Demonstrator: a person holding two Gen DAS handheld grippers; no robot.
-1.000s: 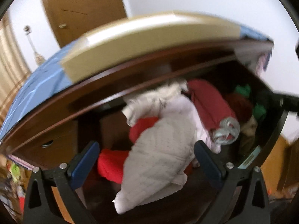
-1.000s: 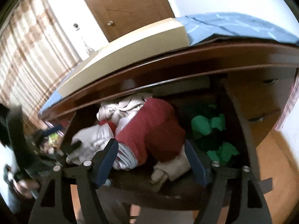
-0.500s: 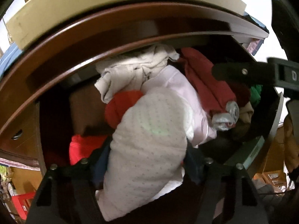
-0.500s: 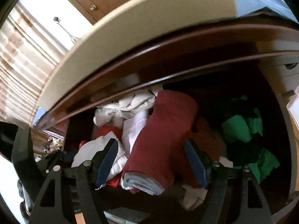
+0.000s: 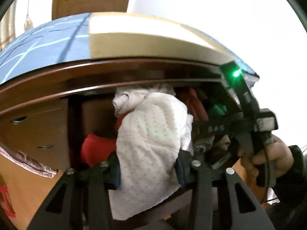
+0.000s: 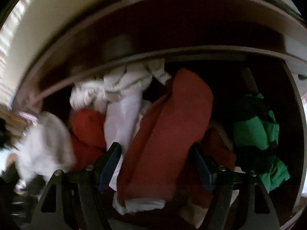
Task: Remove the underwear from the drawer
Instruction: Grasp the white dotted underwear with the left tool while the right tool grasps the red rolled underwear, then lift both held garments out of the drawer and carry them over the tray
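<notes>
Your left fingers (image 5: 180, 170) closing, pinching white underwear (image 5: 151, 143) at frame centre, right fingers (image 6: 110, 164) spread astride red roll (image 6: 163, 134) in drawer (image 6: 295, 115).

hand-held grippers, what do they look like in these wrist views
Both are black plastic frames with triangular cut-outs, silver screws and dark blue finger pads. In the left wrist view, the right hand-held gripper shows a boxy black body with a green light, a thin black cable, and a dark sleeve behind the hand.

Black tool (image 5: 147, 169) frames, blue pads (image 6: 110, 165), silver screws; dark sleeve (image 5: 296, 164).
</notes>
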